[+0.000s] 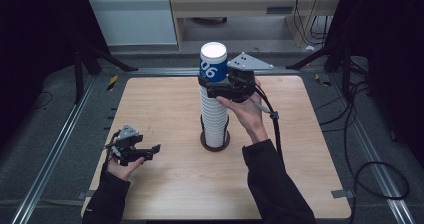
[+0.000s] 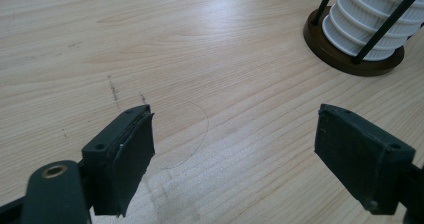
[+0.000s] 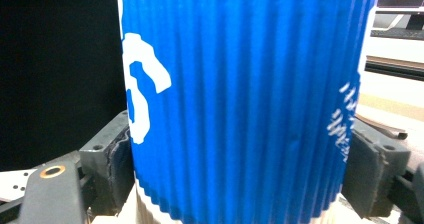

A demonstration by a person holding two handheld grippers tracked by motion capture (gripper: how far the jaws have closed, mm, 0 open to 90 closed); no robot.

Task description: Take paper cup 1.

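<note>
A tall stack of white ribbed paper cups (image 1: 214,119) stands in a dark round holder (image 1: 215,145) with thin black rods, at the middle of the wooden table (image 1: 160,104). The top cup is a blue ribbed cup (image 1: 211,66) with white lettering. My right gripper (image 1: 214,87) is shut on this blue cup (image 3: 240,104), one pad against each side near its lower edge. My left gripper (image 1: 152,151) is held low over the table's near left. It is open, with bare wood between its jaws (image 2: 232,149). The holder's base (image 2: 350,59) and the lowest cups (image 2: 370,14) lie ahead to its right.
Metal rails run along both sides of the table. A black cable (image 1: 276,129) trails from the right gripper down past the person's forearm. Pale cabinets and loose cables stand beyond the far edge. Faint marks and a thin curved line show on the wood (image 2: 200,134).
</note>
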